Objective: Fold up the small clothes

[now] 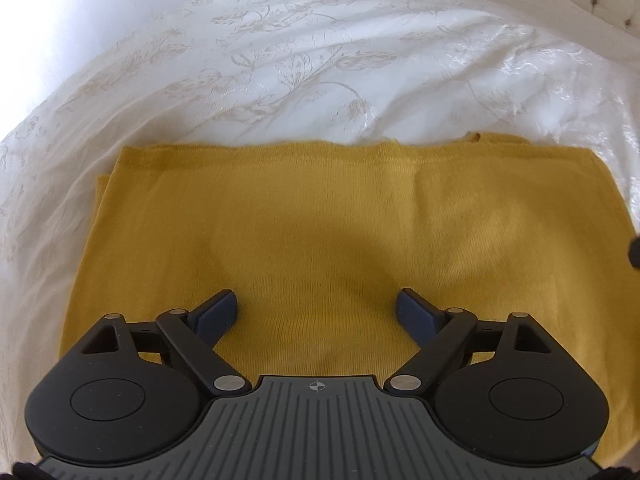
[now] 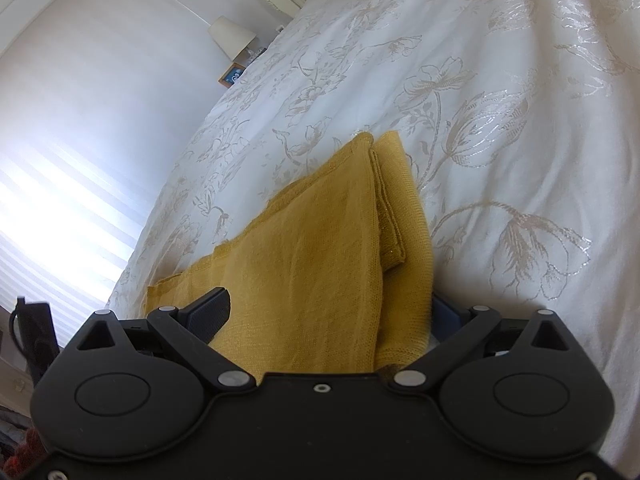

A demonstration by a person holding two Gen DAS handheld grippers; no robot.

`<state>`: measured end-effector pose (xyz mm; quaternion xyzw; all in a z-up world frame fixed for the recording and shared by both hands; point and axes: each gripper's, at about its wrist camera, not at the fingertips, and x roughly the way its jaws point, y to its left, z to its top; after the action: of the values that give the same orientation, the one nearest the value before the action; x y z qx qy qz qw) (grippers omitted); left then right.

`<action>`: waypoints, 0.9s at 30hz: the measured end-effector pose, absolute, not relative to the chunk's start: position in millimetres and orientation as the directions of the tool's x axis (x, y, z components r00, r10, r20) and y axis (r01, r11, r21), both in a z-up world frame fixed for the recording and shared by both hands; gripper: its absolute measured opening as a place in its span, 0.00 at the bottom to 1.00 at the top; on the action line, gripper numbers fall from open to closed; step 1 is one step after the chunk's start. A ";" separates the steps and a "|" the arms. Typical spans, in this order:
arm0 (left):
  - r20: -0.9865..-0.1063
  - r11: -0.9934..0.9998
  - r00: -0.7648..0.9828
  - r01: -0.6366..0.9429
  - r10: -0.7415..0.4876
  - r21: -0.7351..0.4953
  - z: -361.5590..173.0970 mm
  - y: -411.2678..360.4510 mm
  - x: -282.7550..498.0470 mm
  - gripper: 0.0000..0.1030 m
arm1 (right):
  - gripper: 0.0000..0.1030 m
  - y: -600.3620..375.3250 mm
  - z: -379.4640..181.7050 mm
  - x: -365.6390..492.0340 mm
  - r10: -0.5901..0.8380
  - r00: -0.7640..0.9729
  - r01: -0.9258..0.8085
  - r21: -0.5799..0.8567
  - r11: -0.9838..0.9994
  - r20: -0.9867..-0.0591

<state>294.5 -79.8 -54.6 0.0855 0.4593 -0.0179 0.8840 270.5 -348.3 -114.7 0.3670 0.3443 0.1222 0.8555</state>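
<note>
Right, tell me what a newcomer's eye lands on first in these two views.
The mustard-yellow knit cloth stands out first, lying folded in layers on the white floral-embroidered bedspread. Next come the black grippers: the left gripper hangs over the cloth with its jaws wide apart and nothing between them, while the cloth's near end runs between the fingers of the right gripper. Far off at the bed's edge stand a small framed photo and a lamp.

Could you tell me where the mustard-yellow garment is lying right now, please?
The yellow garment lies folded flat on the white floral bedspread, directly beneath the open left gripper; the right wrist view shows its edge between the right gripper's fingers.
</note>
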 end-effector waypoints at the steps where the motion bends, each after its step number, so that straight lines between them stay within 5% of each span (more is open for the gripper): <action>1: -0.815 0.985 0.578 0.115 0.038 0.127 -54.1 -76.3 288.0 0.85 | 0.98 -348.7 -114.9 270.4 0.463 0.733 0.043 0.714 0.699 -0.498; 19: -0.782 0.990 0.621 0.134 -0.054 0.038 -36.6 9.7 184.1 0.84 | 0.96 -338.4 -115.1 265.2 0.497 0.745 -0.048 0.707 0.705 -0.445; 27: -0.733 0.999 0.680 -0.025 -0.002 -0.026 -26.7 83.3 178.1 0.84 | 0.66 -338.4 -118.2 260.9 0.494 0.738 -0.053 0.689 0.723 -0.461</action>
<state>178.1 83.3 -26.7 -0.0171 0.4000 0.0062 0.9163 260.9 -338.4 -118.2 0.3376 0.3262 0.1574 0.8689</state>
